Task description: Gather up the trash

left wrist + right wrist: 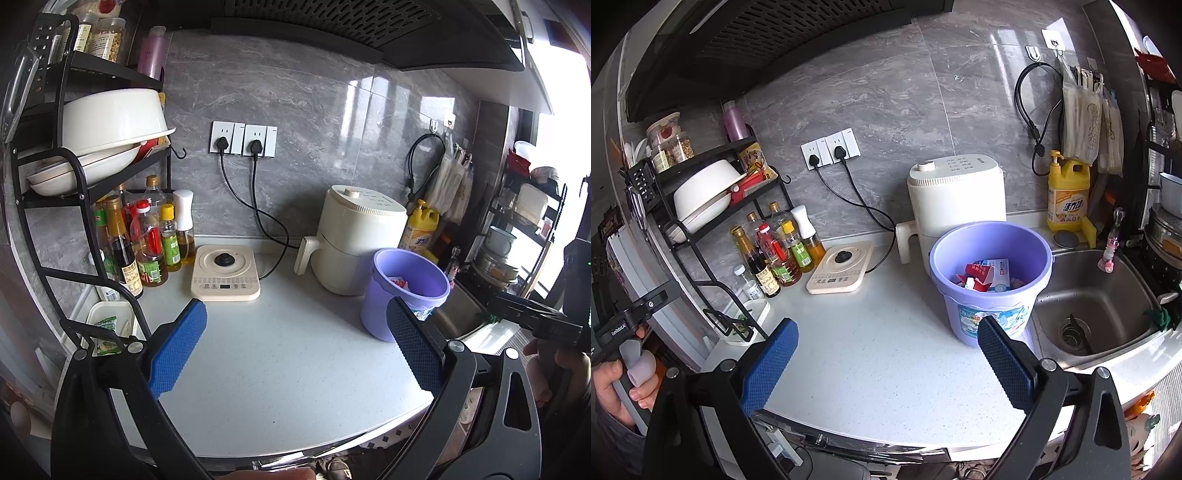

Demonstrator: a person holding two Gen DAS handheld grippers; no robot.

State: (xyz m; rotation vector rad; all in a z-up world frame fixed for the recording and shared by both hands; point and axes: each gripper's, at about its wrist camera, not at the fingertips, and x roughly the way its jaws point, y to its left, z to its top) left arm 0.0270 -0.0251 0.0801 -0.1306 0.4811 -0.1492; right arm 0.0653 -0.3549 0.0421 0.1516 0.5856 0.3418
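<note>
Each hand-held gripper, left (297,349) and right (886,363), hovers spread and empty over the worktop (886,354), while the trash (984,275) already lies in the bin (991,280) beside the sink (1097,306), so collection looks largely done.

Home kitchen: range hood (768,33) above, steel sink (1097,302) at right, rack of dishes (85,147) and oil bottles (775,254) at left, white desk (886,350).
</note>
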